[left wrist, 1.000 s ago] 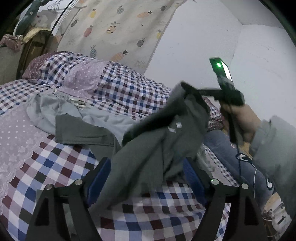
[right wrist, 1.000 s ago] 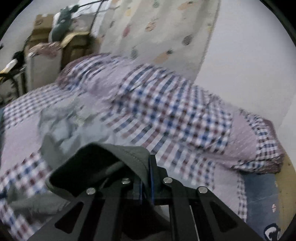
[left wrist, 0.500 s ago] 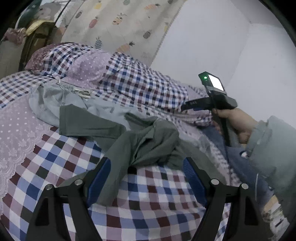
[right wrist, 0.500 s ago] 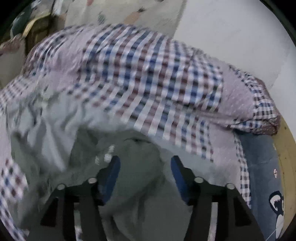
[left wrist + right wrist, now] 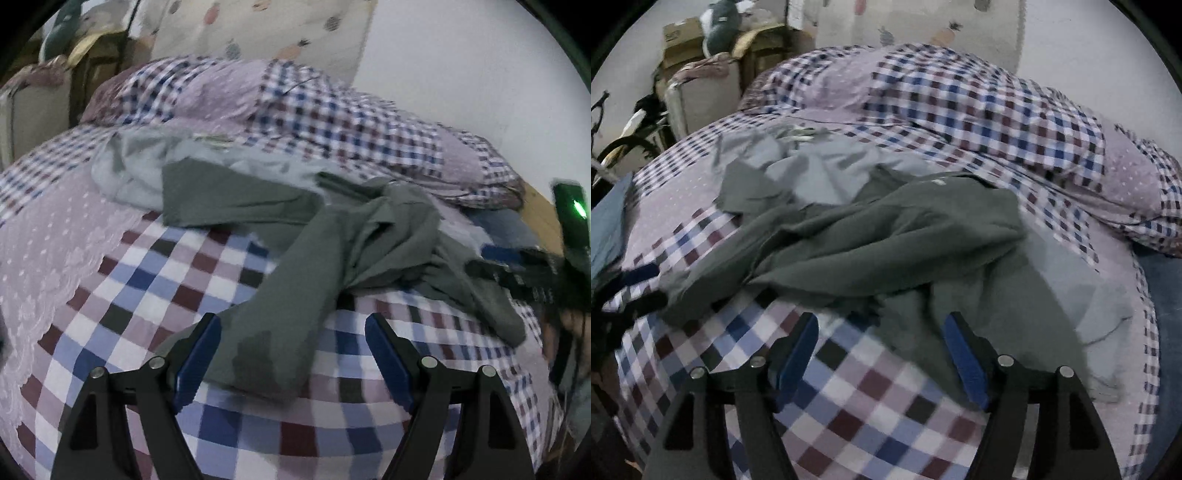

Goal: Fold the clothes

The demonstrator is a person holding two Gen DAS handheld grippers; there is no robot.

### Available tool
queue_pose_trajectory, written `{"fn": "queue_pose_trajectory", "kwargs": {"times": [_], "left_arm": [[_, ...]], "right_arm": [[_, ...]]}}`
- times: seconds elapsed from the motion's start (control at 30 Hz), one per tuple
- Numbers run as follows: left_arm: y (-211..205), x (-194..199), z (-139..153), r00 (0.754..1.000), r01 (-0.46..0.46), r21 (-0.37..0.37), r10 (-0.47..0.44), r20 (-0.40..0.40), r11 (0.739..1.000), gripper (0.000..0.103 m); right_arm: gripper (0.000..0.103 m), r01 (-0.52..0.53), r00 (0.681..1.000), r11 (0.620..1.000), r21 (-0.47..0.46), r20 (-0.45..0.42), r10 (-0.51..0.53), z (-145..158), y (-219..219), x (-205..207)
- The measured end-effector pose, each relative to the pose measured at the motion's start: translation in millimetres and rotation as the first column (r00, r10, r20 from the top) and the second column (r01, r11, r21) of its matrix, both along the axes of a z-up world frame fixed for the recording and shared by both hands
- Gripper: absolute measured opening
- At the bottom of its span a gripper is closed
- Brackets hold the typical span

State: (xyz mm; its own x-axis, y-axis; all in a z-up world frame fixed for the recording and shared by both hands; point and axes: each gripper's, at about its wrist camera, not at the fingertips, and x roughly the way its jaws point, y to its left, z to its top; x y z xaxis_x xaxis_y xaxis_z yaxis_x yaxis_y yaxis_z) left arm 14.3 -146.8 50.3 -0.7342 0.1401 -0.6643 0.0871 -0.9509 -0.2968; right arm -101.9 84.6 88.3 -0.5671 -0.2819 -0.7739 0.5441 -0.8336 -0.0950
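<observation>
Checked quilt (image 5: 155,280) underneath; crumpled grey-green shirt (image 5: 886,236) lies limp; both hand-held grippers (image 5: 291,354) (image 5: 879,350) spread apart.

Both wrist cams low, close over bed (image 5: 155,295), facing headward, sharing grey garment (image 5: 886,236)

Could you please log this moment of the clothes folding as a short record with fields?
surface: bed with checked bedspread
garment in work: dark grey shirt, crumpled and unfolded
other garment: light grey garment, lying behind and partly under it
left claw: open, a sleeve end between the fingers, not gripped
right claw: open, at the shirt's near edge
</observation>
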Motion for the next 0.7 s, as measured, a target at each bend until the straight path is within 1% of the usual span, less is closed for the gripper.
{"fn": "queue_pose_trajectory", "kwargs": {"times": [0.03,0.07,0.1,0.13,0.17,0.2,0.27,0.3,0.33,0.4,0.43,0.5,0.53,0.57,0.6,0.63,0.7], "left_arm": [[-2.3,-2.8,-3.9,1.0,-0.011,0.006,0.011,0.019,1.0,0.083],[-4.7,-5.4,-8.6,0.999,-0.016,0.017,0.015,0.041,1.0,0.082],[-7.1,-8.9,-14.0,0.997,-0.015,0.042,0.012,0.07,0.999,0.076],[-9.5,-12.2,-19.2,0.995,-0.015,0.067,0.008,0.098,0.998,0.069],[-11.4,-13.9,-23.2,0.993,-0.017,0.092,0.006,0.115,0.996,0.066],[-13.2,-15.6,-27.1,0.991,-0.019,0.115,0.004,0.132,0.993,0.062],[-16.2,-16.7,-31.0,0.989,-0.023,0.138,0.003,0.146,0.99,0.056],[-17.8,-17.1,-32.8,0.988,-0.025,0.149,0.002,0.153,0.988,0.044],[-20.0,-17.0,-33.3,0.988,-0.024,0.166,-0.002,0.154,0.986,0.027],[-27.8,-16.5,-33.2,0.989,-0.032,0.229,-0.003,0.147,0.973,0.01],[-31.9,-16.1,-32.9,0.99,-0.036,0.259,-0.001,0.143,0.965,0.008],[-42.6,-12.4,-28.0,0.993,-0.062,0.286,0.031,0.112,0.956,0.005],[-48.0,-10.5,-25.4,0.994,-0.074,0.3,0.047,0.096,0.951,0.004],[-53.4,-8.3,-21.8,0.995,-0.086,0.308,0.064,0.078,0.948,0.004],[-59.2,-5.7,-17.8,0.995,-0.093,0.321,0.079,0.057,0.943,0.004],[-63.8,-3.7,-14.8,0.996,-0.094,0.335,0.084,0.043,0.938,0.004],[-71.7,-0.7,-9.0,0.995,-0.1,0.349,0.098,0.021,0.932,0.004]], "right_arm": [[0.074,-0.005,1.0,1.0,-0.018,-0.005,0.004,-5.9,-2.8,4.2],[0.073,-0.007,1.0,0.999,-0.05,0.01,0.007,-11.6,-5.1,6.8],[0.07,0.0,0.998,0.993,-0.118,0.058,0.007,-18.1,-6.1,7.1],[0.067,0.017,0.994,0.982,-0.187,0.106,0.003,-23.8,-6.3,5.7],[0.063,0.045,0.99,0.969,-0.244,0.144,-0.01,-29.1,-6.1,4.1],[0.063,0.08,0.983,0.951,-0.3,0.183,-0.025,-34.9,-5.9,2.9],[0.061,0.135,0.971,0.913,-0.385,0.237,-0.043,-43.3,-6.4,-1.3],[0.06,0.16,0.964,0.892,-0.423,0.26,-0.05,-47.0,-6.8,-3.7],[0.06,0.182,0.959,0.873,-0.453,0.277,-0.056,-49.7,-7.4,-6.4],[0.058,0.223,0.95,0.831,-0.51,0.304,-0.069,-53.7,-9.7,-13.4],[0.056,0.244,0.945,0.806,-0.539,0.32,-0.072,-55.1,-10.4,-17.4],[0.05,0.276,0.937,0.771,-0.573,0.339,-0.084,-55.6,-12.0,-24.9],[0.047,0.289,0.934,0.765,-0.576,0.346,-0.092,-56.4,-13.8,-29.0],[0.032,0.3,0.93,0.771,-0.562,0.354,-0.103,-58.1,-16.7,-32.8],[0.005,0.312,0.926,0.779,-0.544,0.356,-0.122,-59.4,-18.8,-34.7],[0.002,0.316,0.928,0.782,-0.537,0.348,-0.135,-58.7,-18.8,-34.1],[0.001,0.289,0.943,0.786,-0.547,0.302,-0.136,-50.4,-15.6,-25.7]]}}
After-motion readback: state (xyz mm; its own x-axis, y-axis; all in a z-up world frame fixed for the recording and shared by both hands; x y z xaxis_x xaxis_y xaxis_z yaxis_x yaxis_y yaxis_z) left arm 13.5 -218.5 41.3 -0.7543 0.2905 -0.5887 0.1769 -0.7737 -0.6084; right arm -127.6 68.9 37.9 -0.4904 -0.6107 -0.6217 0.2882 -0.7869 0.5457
